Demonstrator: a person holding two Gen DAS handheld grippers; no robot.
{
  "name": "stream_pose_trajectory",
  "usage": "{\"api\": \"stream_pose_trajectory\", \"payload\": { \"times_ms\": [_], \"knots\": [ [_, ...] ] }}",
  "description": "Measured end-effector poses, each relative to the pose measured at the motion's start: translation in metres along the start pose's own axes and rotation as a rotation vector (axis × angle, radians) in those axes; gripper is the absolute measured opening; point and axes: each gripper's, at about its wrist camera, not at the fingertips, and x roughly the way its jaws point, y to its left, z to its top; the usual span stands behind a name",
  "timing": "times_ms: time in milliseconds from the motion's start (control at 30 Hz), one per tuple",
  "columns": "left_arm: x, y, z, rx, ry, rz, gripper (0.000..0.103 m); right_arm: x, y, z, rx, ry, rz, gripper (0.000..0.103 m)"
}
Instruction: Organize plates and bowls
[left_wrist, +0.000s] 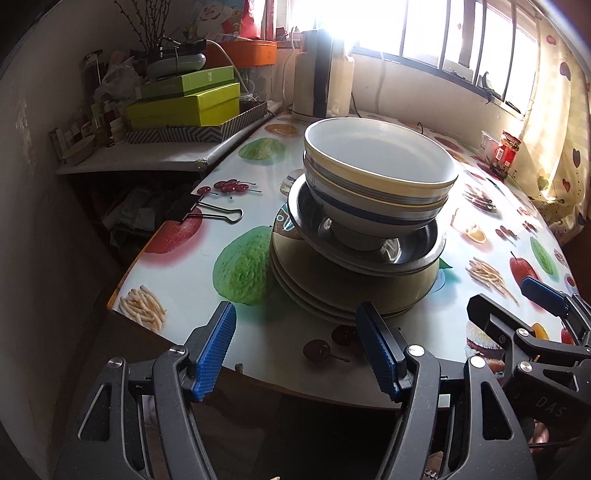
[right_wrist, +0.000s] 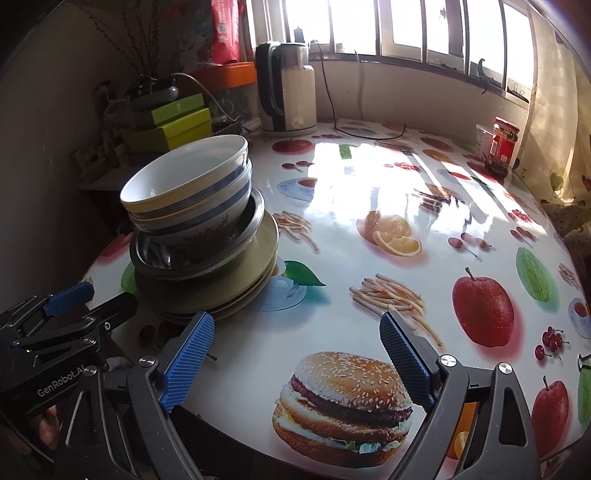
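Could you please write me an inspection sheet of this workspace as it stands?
Surface: round table under a glossy food-print cover, sunlit at the far side.
Job's things: one pile near the table's edge; striped ceramic bowls nested on top, a steel dish under them, beige plates at the bottom. The steel dish sits off-centre on the plates.
Clutter: binder clip on the table edge, red-labelled jar at the far side, electric kettle at the back.
Grippers: left hand-held gripper open, empty, in front of the pile; right hand-held gripper open, empty, over the burger print.
Cables: kettle cord lying on the table.
Surroundings: barred window; side shelf with green boxes.
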Motion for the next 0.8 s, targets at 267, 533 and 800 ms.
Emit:
{"api": "stream_pose_trajectory", "payload": {
  "times_ms": [267, 533, 800],
  "knots": [
    [0.0034, 0.0002, -0.0018, -0.004, 0.013, 0.014, 0.068, 0.0015, 0.0020, -0.0003, 0.002, 0.008, 0.003, 0.092],
    [0.0049, 0.0004, -0.0023, -0.002, 0.019, 0.017, 0.068, 0.0029, 0.0028, -0.0010, 0.002, 0.013, 0.005, 0.092],
    [0.0051, -0.0004, -0.0028, 0.003, 0.018, 0.019, 0.068, 0.0032, 0.0032, -0.0010, 0.006, 0.014, 0.004, 0.092]
  ]
}}
